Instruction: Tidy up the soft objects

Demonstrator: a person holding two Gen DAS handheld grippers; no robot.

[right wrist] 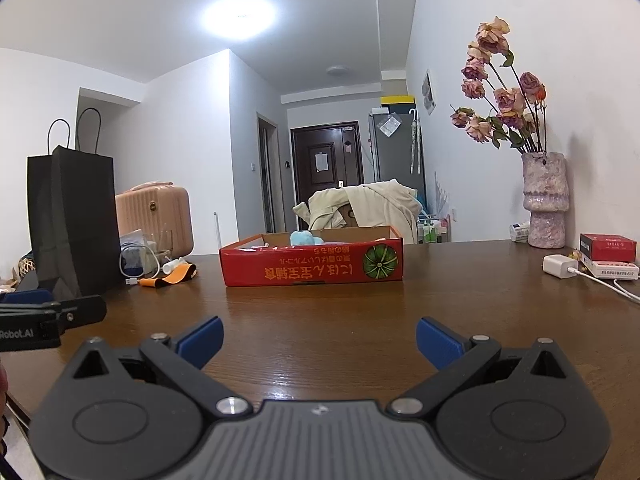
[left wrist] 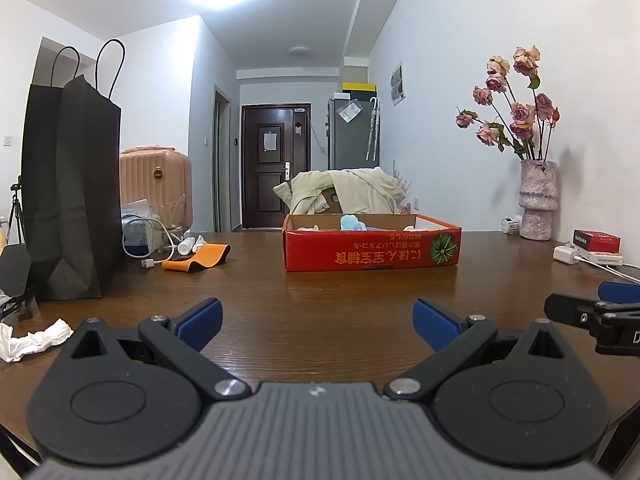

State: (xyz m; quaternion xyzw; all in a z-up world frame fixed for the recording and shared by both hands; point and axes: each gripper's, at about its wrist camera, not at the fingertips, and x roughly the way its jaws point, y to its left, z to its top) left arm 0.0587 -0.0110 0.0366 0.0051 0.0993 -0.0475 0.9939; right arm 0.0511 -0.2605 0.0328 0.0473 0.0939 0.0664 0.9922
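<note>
A shallow red cardboard box (left wrist: 372, 250) stands on the far middle of the brown table; it also shows in the right wrist view (right wrist: 312, 266). A light blue soft toy (left wrist: 352, 222) pokes above its rim, seen too in the right wrist view (right wrist: 305, 237). Other pale items lie inside, mostly hidden. My left gripper (left wrist: 318, 324) is open and empty, low over the near table. My right gripper (right wrist: 319, 342) is open and empty beside it; its finger shows at the left wrist view's right edge (left wrist: 592, 316).
A tall black paper bag (left wrist: 68, 192) stands at left, with cables, a white bottle and an orange strap (left wrist: 200, 258) beside it. A crumpled white tissue (left wrist: 32, 340) lies near left. A vase of dried roses (left wrist: 538, 200), a charger and small boxes (left wrist: 596, 242) sit at right.
</note>
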